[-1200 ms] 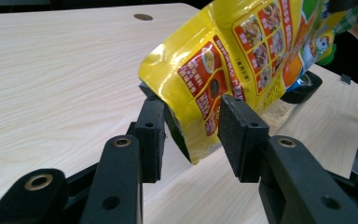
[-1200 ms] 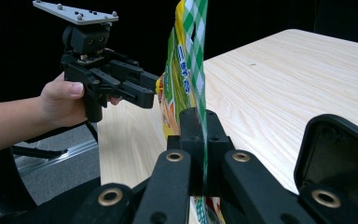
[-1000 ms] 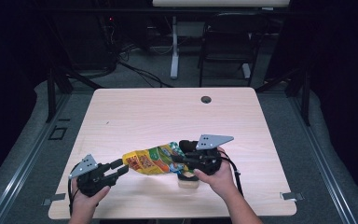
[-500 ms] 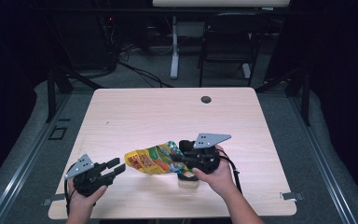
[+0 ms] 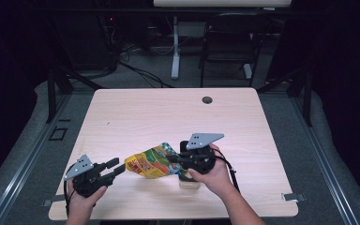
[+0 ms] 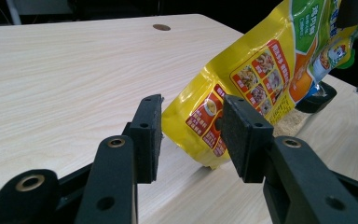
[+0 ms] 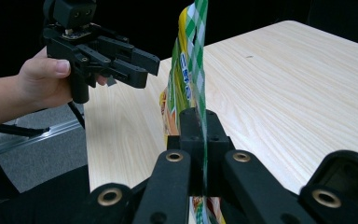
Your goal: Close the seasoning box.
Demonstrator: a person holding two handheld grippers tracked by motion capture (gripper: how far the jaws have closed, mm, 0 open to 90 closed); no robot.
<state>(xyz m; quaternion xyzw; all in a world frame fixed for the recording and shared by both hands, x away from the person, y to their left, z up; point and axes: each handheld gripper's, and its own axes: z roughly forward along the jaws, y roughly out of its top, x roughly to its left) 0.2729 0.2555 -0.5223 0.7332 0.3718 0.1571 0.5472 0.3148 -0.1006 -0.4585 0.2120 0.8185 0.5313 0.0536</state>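
In the lower middle of the high view, the right gripper (image 5: 173, 159) clamps the green-checked top edge of a glossy yellow printed foil pouch (image 5: 149, 162), holding it above the pale wooden table (image 5: 168, 117). At lower left, the left gripper (image 5: 116, 168) has just been opening; its pads (image 6: 242, 133) stand apart, just short of the pouch's bottom corner.
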